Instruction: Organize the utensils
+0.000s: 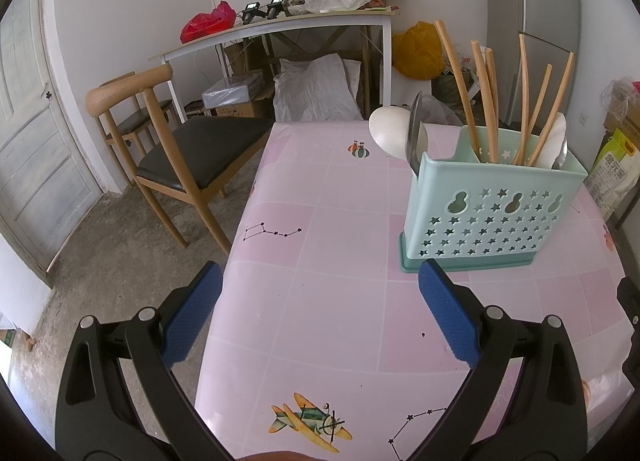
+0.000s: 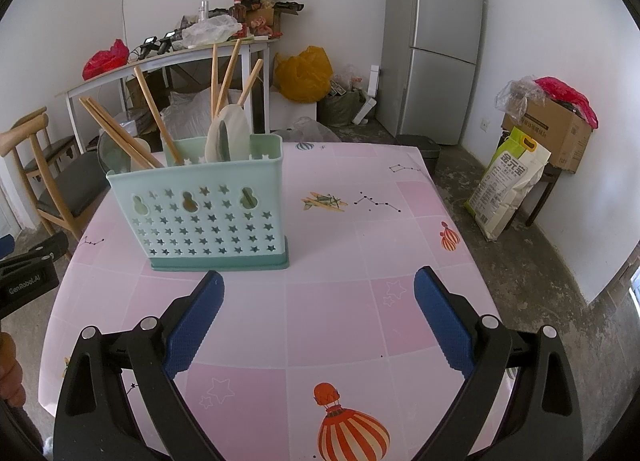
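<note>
A mint-green utensil caddy with star-shaped holes stands on the pink table. It holds several wooden chopsticks, a white spoon and a metal spoon. In the right wrist view the caddy stands ahead and to the left, with chopsticks and a white spoon in it. My left gripper is open and empty, low over the table, left of the caddy. My right gripper is open and empty, just in front of the caddy's right end.
A wooden chair stands at the table's left. A cluttered white side table is at the back wall. A grey fridge, a yellow bag, a rice sack and a cardboard box stand on the right.
</note>
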Demonstrator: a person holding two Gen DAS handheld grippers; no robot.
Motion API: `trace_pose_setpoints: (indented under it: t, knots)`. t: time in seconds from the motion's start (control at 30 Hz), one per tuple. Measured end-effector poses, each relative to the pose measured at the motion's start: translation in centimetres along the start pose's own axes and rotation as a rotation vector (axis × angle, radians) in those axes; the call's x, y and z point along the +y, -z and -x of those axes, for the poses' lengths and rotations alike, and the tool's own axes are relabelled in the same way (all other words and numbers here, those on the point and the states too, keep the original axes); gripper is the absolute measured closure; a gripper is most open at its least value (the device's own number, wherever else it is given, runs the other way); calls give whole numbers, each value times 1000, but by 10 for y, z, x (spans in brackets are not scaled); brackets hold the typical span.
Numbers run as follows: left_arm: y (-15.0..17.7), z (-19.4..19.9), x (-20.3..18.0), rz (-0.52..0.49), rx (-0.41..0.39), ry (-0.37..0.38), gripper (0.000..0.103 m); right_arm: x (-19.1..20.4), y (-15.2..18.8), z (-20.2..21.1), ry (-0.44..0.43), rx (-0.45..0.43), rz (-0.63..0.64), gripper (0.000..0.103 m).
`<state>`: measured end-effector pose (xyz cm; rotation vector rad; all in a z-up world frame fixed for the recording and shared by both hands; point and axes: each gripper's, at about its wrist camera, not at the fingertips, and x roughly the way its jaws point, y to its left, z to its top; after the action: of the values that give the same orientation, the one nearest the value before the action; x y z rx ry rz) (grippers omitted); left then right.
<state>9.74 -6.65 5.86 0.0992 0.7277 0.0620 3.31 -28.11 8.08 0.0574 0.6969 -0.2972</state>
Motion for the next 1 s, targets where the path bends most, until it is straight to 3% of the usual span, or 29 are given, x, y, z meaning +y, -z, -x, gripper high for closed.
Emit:
trace_pose_setpoints:
  t: [1.0]
  knots:
    - [3,-2,-1,3,3,3,8,2,-4,4,-1,-3,1,10]
